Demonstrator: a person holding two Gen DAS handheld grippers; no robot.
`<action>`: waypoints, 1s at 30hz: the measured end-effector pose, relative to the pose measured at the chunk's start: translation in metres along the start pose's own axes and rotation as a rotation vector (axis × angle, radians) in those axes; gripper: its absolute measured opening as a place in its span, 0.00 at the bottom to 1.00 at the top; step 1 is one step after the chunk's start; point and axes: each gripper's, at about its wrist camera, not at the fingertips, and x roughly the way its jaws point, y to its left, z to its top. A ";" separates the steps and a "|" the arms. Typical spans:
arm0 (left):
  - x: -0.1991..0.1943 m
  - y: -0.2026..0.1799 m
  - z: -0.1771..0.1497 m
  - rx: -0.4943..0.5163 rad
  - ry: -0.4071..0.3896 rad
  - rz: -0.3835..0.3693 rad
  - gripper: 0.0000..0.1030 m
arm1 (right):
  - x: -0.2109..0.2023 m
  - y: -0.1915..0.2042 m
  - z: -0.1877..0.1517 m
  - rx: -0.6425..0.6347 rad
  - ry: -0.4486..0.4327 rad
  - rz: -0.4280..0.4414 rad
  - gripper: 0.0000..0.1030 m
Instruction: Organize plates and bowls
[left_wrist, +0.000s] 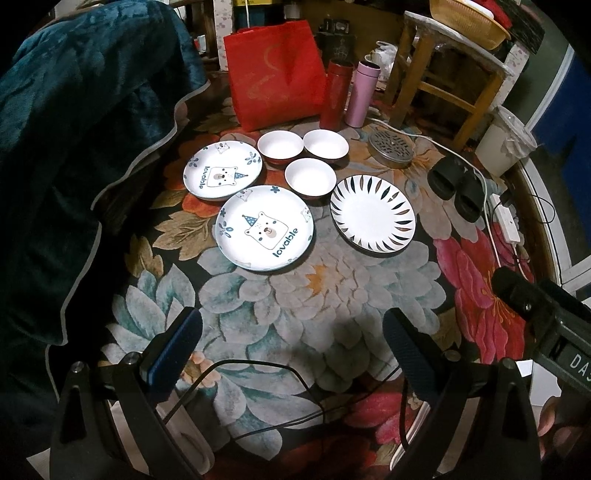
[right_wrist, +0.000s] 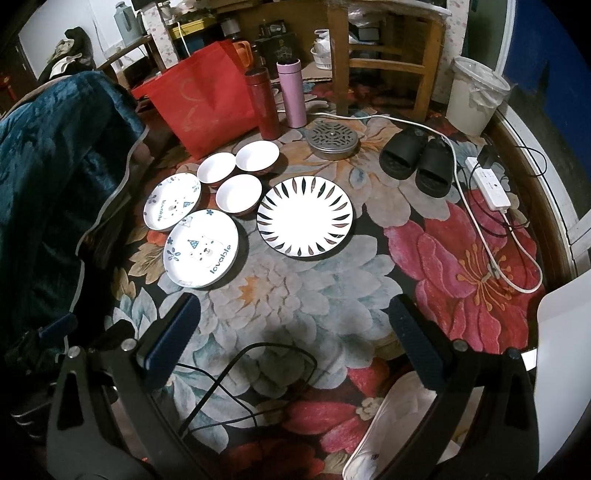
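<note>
Both the left gripper (left_wrist: 291, 334) and the right gripper (right_wrist: 293, 321) hover with fingers spread, holding nothing, over a floral rug (left_wrist: 332, 295). Ahead of the fingers lie two bear plates (left_wrist: 264, 228), a striped plate (left_wrist: 372, 215), then three white bowls (left_wrist: 310, 176) beyond them.

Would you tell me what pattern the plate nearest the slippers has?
The plate is white with dark leaf-shaped strokes around its rim, clearest in the right wrist view.
</note>
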 end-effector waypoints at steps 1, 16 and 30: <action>0.000 0.000 0.000 0.000 -0.001 0.000 0.96 | 0.001 0.000 0.001 0.001 0.000 0.000 0.99; 0.000 0.000 -0.001 -0.003 -0.003 -0.001 0.94 | 0.001 0.001 0.001 0.004 -0.001 -0.002 0.99; 0.000 -0.003 0.001 0.005 0.003 0.000 0.93 | 0.002 0.005 0.002 -0.001 0.005 -0.003 0.99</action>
